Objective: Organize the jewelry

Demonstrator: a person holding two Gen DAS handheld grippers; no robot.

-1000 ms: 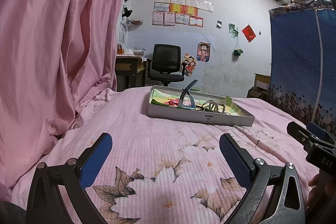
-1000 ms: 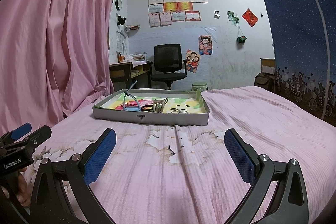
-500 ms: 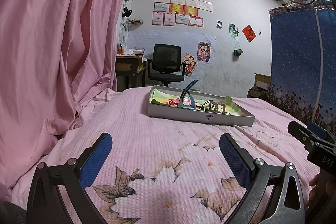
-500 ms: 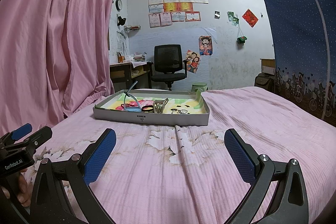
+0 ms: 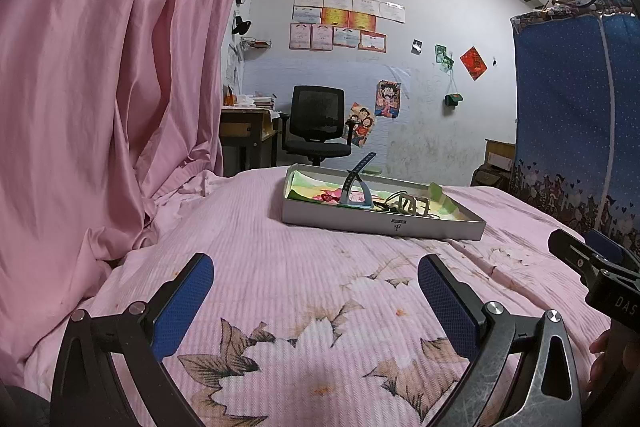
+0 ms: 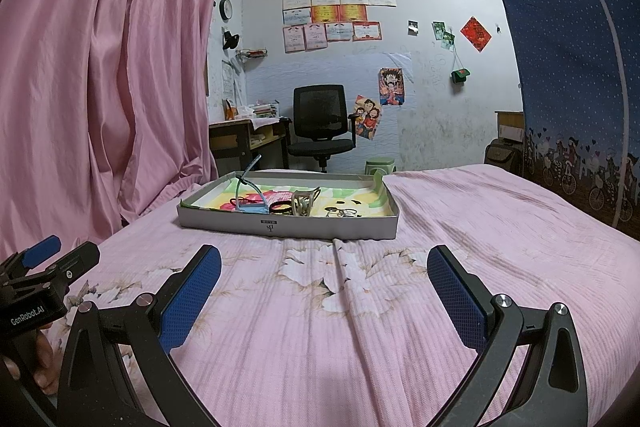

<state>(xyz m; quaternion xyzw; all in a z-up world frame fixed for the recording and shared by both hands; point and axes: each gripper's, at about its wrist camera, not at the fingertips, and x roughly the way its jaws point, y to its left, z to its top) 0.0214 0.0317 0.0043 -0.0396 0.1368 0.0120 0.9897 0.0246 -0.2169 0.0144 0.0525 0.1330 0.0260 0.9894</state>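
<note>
Left gripper [image 5: 316, 295] and right gripper [image 6: 324, 287] both spread wide, empty, low over bedspread [image 6: 360, 327]. Tray [image 6: 280, 225] ahead of both, well apart; bare bedspread between.

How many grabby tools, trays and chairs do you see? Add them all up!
tools: 2 (left tool, right tool)
tray: 1
chair: 1
Total: 4
</note>
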